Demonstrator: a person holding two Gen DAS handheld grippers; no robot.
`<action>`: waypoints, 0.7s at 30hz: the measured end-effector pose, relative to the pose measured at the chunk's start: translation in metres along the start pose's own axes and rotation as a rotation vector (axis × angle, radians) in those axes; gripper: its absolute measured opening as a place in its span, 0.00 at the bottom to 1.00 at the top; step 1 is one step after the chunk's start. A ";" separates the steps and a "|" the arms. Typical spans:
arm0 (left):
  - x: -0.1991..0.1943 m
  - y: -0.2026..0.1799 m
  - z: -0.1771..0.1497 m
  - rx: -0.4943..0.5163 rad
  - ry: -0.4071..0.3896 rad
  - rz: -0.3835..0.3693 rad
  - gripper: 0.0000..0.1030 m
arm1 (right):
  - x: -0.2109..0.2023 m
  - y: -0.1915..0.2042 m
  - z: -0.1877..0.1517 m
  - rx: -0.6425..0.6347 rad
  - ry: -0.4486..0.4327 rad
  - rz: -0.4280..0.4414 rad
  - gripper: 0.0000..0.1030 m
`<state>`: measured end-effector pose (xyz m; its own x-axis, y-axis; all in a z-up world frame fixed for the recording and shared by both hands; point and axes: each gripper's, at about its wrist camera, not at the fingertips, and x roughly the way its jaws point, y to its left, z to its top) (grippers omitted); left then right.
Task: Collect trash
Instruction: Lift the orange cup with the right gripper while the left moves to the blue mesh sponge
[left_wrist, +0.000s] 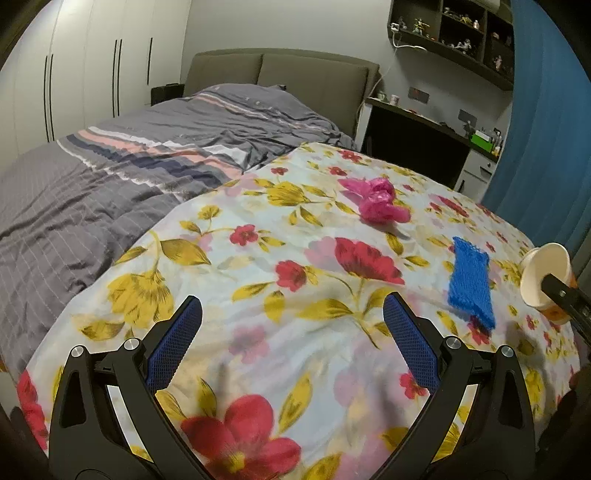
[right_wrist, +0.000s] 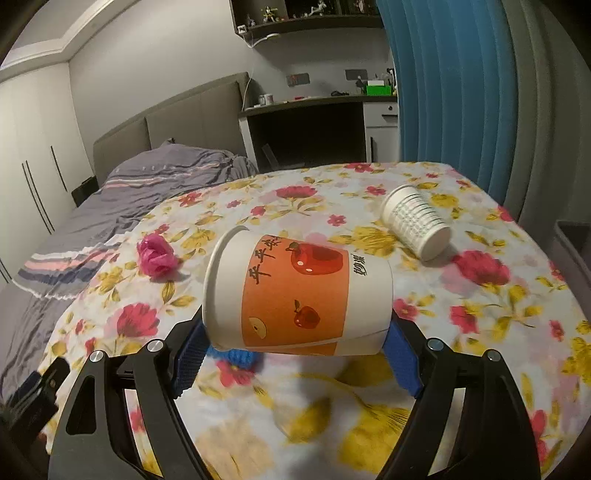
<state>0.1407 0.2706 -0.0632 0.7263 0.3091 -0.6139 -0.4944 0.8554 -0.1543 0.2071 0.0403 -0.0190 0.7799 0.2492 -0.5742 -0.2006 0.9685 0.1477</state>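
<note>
right claw (right_wrist: 295, 347) is clamped on the orange apple cup (right_wrist: 295, 291), left claw (left_wrist: 291, 314) gaping wide over the floral bench (left_wrist: 295, 362)

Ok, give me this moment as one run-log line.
right tool: shut on orange cup, held sideways | left tool: open, empty | on cloth: white cup tipped over, pink wad, blue mesh

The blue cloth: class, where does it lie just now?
In the left wrist view the blue cloth lies flat on the floral sheet, right of centre, between the pink wad and the held cup.
</note>
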 end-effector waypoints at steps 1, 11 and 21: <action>-0.002 -0.002 -0.001 -0.001 -0.001 -0.008 0.94 | -0.005 -0.005 -0.001 -0.004 -0.005 0.002 0.78; -0.027 -0.060 -0.007 0.086 -0.016 -0.138 0.94 | -0.056 -0.050 -0.009 0.007 -0.073 -0.012 0.78; -0.017 -0.120 -0.017 0.172 0.007 -0.281 0.94 | -0.084 -0.101 -0.015 0.040 -0.119 -0.062 0.78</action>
<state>0.1799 0.1554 -0.0474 0.8192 0.0482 -0.5715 -0.1863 0.9648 -0.1857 0.1527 -0.0780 0.0022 0.8555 0.1852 -0.4836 -0.1285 0.9806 0.1481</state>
